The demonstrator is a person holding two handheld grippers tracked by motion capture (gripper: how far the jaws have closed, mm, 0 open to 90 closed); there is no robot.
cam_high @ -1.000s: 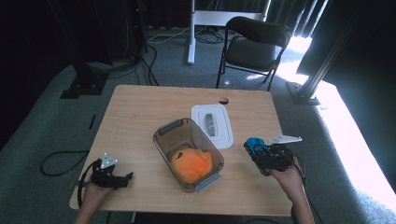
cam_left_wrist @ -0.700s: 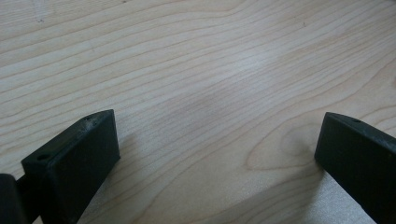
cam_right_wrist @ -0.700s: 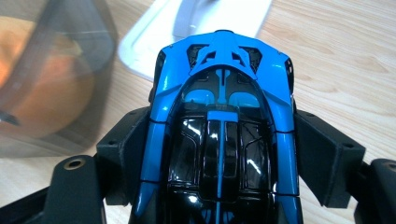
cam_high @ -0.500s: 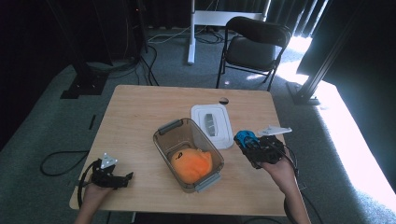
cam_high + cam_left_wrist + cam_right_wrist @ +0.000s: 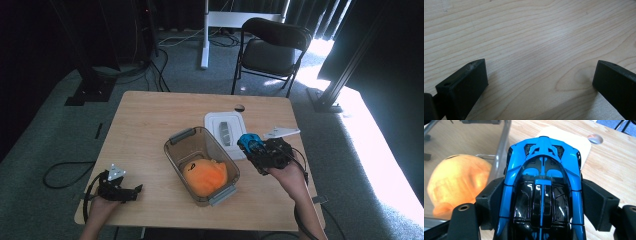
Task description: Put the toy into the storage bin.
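My right gripper [image 5: 255,150] is shut on a blue and black toy car [image 5: 542,185], its jaws pressing on both sides of the car body. In the high view the toy car [image 5: 248,143] hangs above the table, just right of the clear plastic bin [image 5: 175,157] and over the near edge of the white lid [image 5: 217,120]. An orange soft toy [image 5: 204,176] lies inside the bin; in the right gripper view the orange toy [image 5: 456,185] shows behind the bin wall. My left gripper [image 5: 131,191] rests open on the wood at the front left, nothing between its fingers [image 5: 465,85].
The wooden table [image 5: 150,115] has a small round hole [image 5: 239,107] near its far edge. A black folding chair [image 5: 272,47] stands behind the table, with cables on the carpet at the left.
My right gripper has carried the toy car up and to the left, from the table's right side to beside the bin. The left gripper has stayed put.
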